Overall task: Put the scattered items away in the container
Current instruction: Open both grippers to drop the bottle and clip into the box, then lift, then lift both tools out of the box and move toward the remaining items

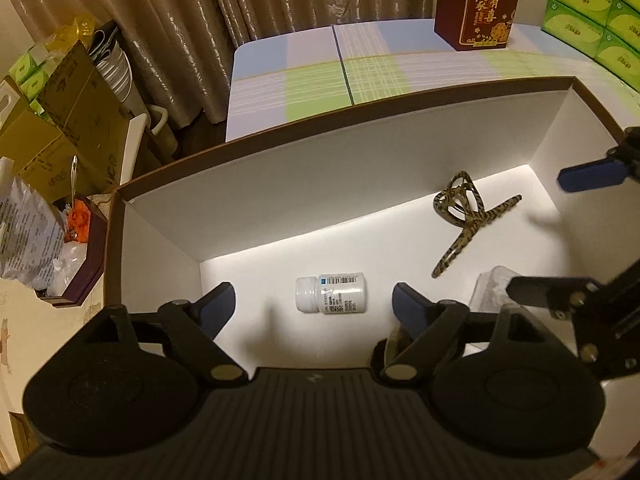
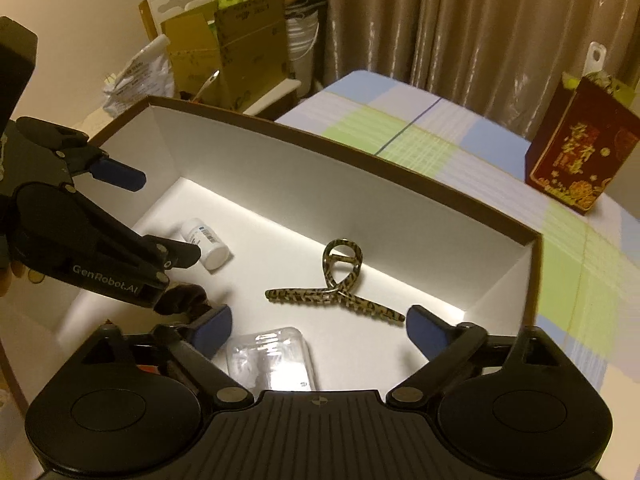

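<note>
Three items lie inside the white box (image 1: 280,184) already: a pill bottle (image 1: 331,293) on its side at lower centre of the left view, a tiger-striped hair claw (image 2: 340,284) mid-frame in the right view, and a clear plastic case (image 2: 270,358) at lower centre. I judge all light; the bottle smooth and prone to roll, best pinched across its body; the claw stiff but brittle. Both the left hand-held gripper (image 1: 314,306) and right hand-held gripper (image 2: 318,328) hang spread and empty over the box.
</note>
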The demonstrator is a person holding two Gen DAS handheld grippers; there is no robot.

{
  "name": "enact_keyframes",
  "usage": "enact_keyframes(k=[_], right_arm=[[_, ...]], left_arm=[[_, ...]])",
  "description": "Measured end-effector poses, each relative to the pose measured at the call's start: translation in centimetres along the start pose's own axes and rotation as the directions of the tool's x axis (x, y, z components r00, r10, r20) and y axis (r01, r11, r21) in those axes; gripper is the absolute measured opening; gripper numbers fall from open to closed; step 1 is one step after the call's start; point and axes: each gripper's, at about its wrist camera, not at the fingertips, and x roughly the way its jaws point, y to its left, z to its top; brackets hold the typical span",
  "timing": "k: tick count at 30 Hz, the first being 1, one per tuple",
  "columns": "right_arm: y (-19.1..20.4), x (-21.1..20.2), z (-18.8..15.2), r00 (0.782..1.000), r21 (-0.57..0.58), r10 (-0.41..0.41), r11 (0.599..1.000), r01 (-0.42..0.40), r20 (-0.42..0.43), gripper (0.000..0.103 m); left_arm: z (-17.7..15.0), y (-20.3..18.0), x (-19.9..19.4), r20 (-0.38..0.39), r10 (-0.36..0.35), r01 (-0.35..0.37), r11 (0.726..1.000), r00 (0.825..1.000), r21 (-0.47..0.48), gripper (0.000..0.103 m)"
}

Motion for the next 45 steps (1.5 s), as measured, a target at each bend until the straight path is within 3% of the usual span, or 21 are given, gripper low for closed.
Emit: enact_keyframes(k=[10,20,27,45], right_arm=[[0.9,-2.8,-1.3,0.999,0.016,0.012,1.0,-0.012,0.036,0.101],[1.7,-6.7,-3.0,0.995,0.031,-0.017,0.999,0.014,0.099,0.101],[2.1,-9.3,-4.5,0.988,0.056,-0.03,0.998,0.022,0.149,0.101],[4.0,-14.2,-8.4,0.983,0.058,-0.019,0.998,0.008,0.182,0.101]], left_arm=[[-0.7,-0.1,-2.9,0.026,0.014,-0.013,0.999,1.0,-0.036,0.09],[-2.0,-0.5,-7.3,0.061,0.036,-0.03,0.995,0.998,-0.091,0.094],[-3.9,-1.4,-10.5,0.091,0.036,-0.026,0.994,0.995,-0.11,0.094],[-9.3,-4.5,-16.4,0.136,0.037,-0.02,0.992,0.99,-0.128,0.095]])
